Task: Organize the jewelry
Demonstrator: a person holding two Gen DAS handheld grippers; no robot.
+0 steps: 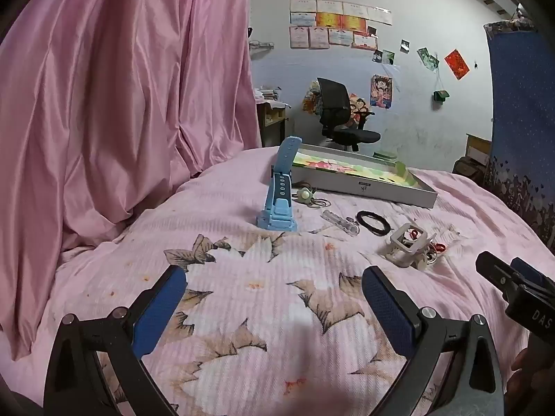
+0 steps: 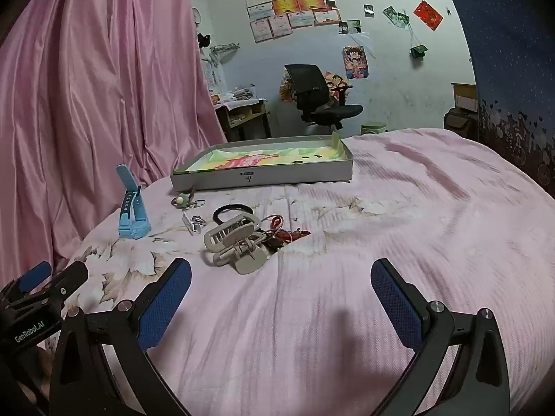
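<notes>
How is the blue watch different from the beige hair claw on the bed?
The blue watch stands with its strap pointing up; the beige hair claw lies low on the bed cover. The watch stands apart on the left; the claw sits among red cords. Both are outside the open box.

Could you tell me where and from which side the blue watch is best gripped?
Probably by the raised strap of the blue watch, which stands up from the bedspread with nothing touching it. The open left gripper faces it and could close across the strap's flat faces from the near side, above the chunky base.
</notes>
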